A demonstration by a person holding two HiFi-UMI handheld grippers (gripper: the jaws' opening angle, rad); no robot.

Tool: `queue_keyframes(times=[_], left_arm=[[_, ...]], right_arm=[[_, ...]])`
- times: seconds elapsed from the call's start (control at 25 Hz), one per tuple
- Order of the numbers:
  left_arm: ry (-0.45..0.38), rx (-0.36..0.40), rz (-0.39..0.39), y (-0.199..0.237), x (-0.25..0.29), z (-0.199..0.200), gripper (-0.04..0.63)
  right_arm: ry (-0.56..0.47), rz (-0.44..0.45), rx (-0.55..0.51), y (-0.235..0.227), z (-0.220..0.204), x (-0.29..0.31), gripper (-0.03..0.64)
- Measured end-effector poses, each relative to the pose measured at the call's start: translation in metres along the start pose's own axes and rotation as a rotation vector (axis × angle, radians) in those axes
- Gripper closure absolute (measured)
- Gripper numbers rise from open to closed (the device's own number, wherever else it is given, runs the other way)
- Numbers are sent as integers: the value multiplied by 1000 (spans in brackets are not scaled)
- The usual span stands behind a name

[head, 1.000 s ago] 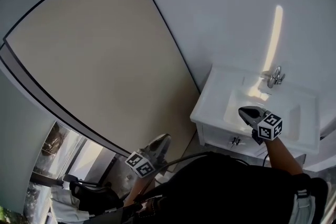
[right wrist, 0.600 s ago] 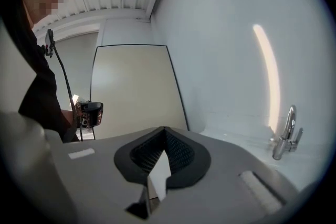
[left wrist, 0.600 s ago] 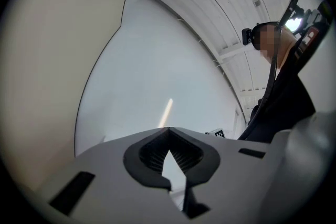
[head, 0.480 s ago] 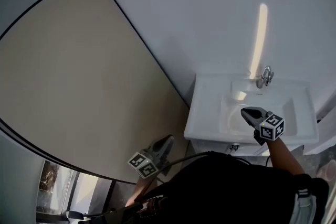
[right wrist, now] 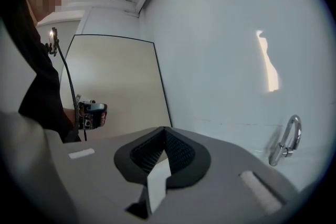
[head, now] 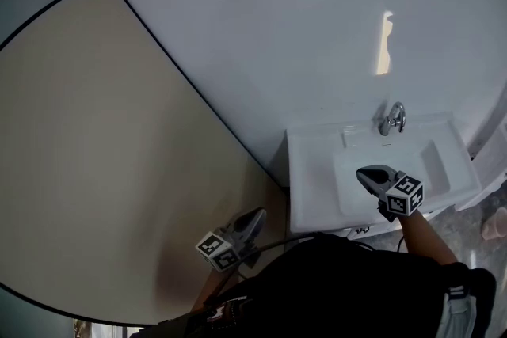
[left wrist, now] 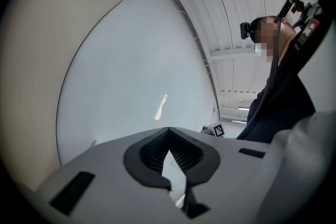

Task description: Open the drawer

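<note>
Washbasin (head: 310, 170), white and rectangular, against pale wall (head: 261, 36). Chrome tap (head: 391, 119) at back rim, bright streak of light (head: 384, 43) on wall above it.

Drawer (head: 358, 231) directly under near edge of basin. Shows in head view only as thin strip of white front with small dark handles. Too foreshortened to judge whether fully pushed in.

Right gripper (head: 364, 172) over basin bowl in head view, marker cube toward person. Points at wall, with tap ahead and to its right. Touches neither basin nor drawer front, as far as can be seen. Jaws pressed together, ribbed dark pads meeting at tip, nothing caught between them.

Left gripper (head: 256, 215) low and to left of basin, before large beige panel (head: 87, 170) with thin dark border. Well apart from drawer and from basin. Jaws closed here too, pads meeting, empty. Appears small at left in right gripper view, against same beige panel. Looks out in its own view on pale wall, light streak and slatted ceiling (left wrist: 236, 34), with person in dark clothing at right.
</note>
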State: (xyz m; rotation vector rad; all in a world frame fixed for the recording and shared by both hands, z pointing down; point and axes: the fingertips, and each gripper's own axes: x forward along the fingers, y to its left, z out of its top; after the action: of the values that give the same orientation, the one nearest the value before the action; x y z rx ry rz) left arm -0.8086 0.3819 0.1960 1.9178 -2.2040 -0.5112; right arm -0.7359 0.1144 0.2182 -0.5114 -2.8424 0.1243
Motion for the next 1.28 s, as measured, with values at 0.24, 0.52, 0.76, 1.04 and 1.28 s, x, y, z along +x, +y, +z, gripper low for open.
queue_keyframes(times=[0.24,0.52,0.76,1.04,1.28], left_arm=[[33,-37,-48,32,11,-10,595],[35,-51,-41,36,64,-15,595],[-16,-30,6,16,126,-16,595],[-31,-18,92,-3,169,-26,595],[-15,-32,140,-8,183,-35,595]], right_arm=[[16,-60,16,-6,-12,9,615],[13,-59,42,-62,-16,1,615],[12,16,18,-124,-1,-10,615],[26,102,12,-174,-7,-22,615],[20,124,21,-197,-15,-25,615]])
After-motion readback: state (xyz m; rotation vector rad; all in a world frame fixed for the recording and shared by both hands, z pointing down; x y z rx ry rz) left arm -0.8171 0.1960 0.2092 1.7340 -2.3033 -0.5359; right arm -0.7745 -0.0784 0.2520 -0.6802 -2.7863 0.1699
